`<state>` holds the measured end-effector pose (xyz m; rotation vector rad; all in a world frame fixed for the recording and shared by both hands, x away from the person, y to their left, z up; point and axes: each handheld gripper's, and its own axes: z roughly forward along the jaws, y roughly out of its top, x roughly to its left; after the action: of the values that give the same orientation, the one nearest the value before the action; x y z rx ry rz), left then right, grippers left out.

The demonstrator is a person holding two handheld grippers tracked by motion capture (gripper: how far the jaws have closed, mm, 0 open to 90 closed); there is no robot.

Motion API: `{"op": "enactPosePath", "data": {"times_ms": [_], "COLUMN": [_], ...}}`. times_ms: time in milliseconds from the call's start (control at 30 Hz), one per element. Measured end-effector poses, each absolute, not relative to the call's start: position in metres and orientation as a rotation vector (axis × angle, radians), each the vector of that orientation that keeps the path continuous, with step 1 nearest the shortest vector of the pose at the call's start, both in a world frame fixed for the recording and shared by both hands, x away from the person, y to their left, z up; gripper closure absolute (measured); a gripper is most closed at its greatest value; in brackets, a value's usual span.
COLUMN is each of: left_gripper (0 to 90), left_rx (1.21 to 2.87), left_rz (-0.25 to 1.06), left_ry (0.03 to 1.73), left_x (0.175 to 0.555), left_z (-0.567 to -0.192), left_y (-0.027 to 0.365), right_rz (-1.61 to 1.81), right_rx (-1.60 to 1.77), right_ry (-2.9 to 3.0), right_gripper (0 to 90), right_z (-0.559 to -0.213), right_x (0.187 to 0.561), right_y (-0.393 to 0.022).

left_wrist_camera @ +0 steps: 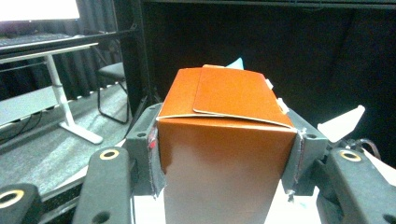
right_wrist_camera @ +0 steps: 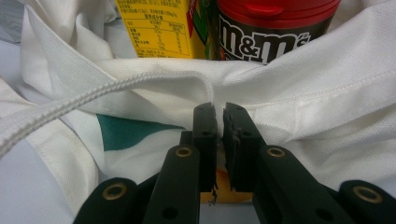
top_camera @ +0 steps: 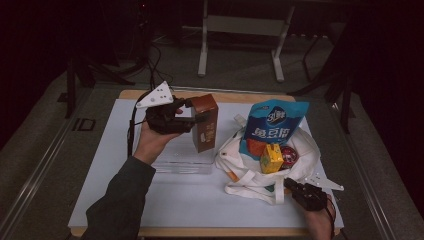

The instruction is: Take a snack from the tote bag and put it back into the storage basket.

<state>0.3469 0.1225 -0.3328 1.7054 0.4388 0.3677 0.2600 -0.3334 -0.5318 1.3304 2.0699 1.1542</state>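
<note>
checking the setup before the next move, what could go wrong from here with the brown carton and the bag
The left gripper holds the brown carton by its upper part, in the air beside the white bag; it could swing or slip.

The bag already holds a blue pouch, a yellow box and a red-lidded candy tub, so the carton may knock one over or find little room.

The right gripper pinches just a thin fold of the bag's rim; the cloth might pull free and the mouth sag.
</note>
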Motion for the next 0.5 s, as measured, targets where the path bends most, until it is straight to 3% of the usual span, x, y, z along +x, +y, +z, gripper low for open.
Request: {"op": "enactPosePath", "data": {"times_ms": [500], "left_gripper": [42.9], "left_rx": [1.749], "left_rz": [0.403], "left_ry": [0.448], "left_x": [0.349], "left_z": [-0.334], "left_y": [0.14], "right_rz": [1.148], "right_rx": [1.331], "right_ry": [2.066], "right_gripper": [81.1], "right_z": [-0.532], "right_x": [0.26], "right_y": [-0.334]}}
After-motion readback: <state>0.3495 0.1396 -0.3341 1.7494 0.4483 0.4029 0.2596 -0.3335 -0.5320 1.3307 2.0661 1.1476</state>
